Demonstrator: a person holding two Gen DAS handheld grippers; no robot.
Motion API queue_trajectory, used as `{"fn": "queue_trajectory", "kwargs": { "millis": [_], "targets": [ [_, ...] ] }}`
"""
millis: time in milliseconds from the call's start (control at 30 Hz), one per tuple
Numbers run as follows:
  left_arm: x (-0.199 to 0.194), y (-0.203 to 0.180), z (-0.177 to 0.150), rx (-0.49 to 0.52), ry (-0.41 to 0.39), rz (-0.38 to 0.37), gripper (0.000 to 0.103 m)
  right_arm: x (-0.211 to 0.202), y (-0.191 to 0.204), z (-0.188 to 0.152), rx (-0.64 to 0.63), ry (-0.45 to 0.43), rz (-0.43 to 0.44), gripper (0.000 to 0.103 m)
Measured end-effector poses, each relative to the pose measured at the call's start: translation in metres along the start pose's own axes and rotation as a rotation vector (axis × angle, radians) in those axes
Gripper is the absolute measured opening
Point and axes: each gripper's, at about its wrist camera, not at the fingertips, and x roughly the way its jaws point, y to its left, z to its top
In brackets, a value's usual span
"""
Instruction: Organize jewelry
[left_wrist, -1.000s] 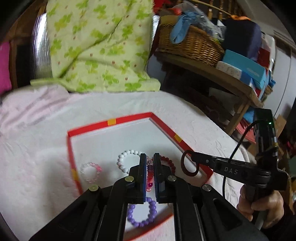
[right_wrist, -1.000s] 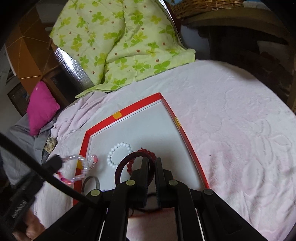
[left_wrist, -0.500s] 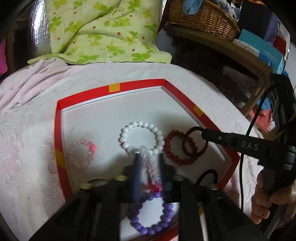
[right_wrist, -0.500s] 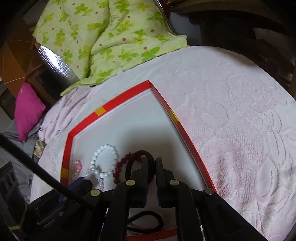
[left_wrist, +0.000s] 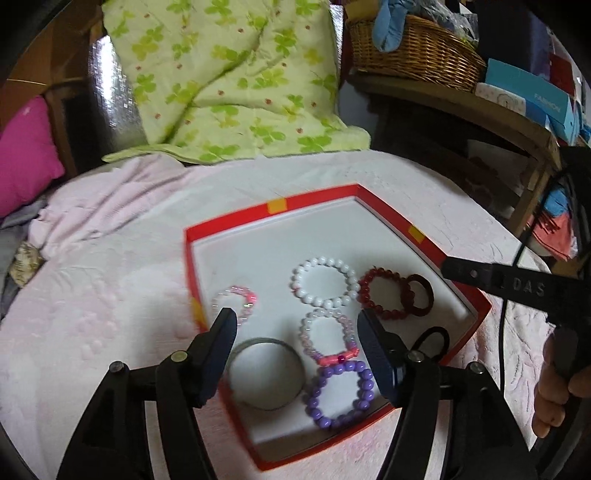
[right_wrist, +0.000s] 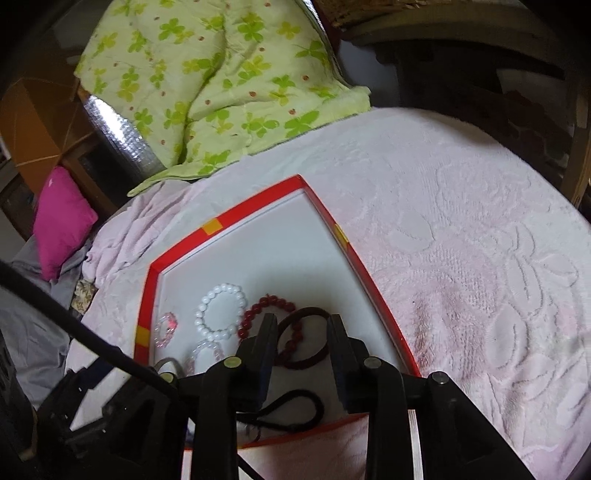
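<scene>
Left gripper (left_wrist: 295, 325) jaws opening, nothing pressed; clear-pink bracelet (left_wrist: 328, 338) lies between them in red-rimmed tray (left_wrist: 314, 195). Right gripper (right_wrist: 301, 332) jaws opening over dark red ring (right_wrist: 306, 339), not gripping. White bead bracelet (left_wrist: 321, 282) at 12 o'clock of clear-pink one, purple bracelet (left_wrist: 338, 393) at 6, metal bangle (left_wrist: 264, 373) at 8.

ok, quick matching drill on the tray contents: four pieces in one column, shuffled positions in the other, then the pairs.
Things:
1. white bead bracelet
2. purple bead bracelet
3. silver bangle
4. dark red ring

Places, left wrist view:
A. overlapping the red bead bracelet, right side of the red tray
B. near corner, by the front rim
C. mid tray, farthest back
D. left of the purple beads

Pairs: 1-C, 2-B, 3-D, 4-A
</scene>
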Motion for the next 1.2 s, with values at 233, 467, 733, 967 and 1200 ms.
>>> {"fn": "queue_trajectory", "kwargs": {
  "millis": [233,467,733,967,1200],
  "targets": [
    [-0.032,0.008,-0.003,0.031,-0.051,0.102,0.076,-0.023,0.024,-0.012,-0.109,-0.033,-0.001,0.030],
    [-0.059,0.016,-0.005,0.041,-0.076,0.163,0.077,-0.046,0.041,-0.030,-0.194,-0.056,0.001,0.051],
    [-0.086,0.024,-0.012,-0.003,-0.099,0.192,0.077,-0.078,0.058,-0.047,-0.275,-0.114,-0.004,0.051],
    [-0.112,0.028,-0.024,-0.045,-0.120,0.202,0.077,-0.106,0.071,-0.065,-0.311,-0.164,-0.006,0.053],
    [-0.129,0.030,-0.039,-0.063,-0.126,0.221,0.077,-0.126,0.082,-0.095,-0.334,-0.159,-0.010,0.055]
  ]
}}
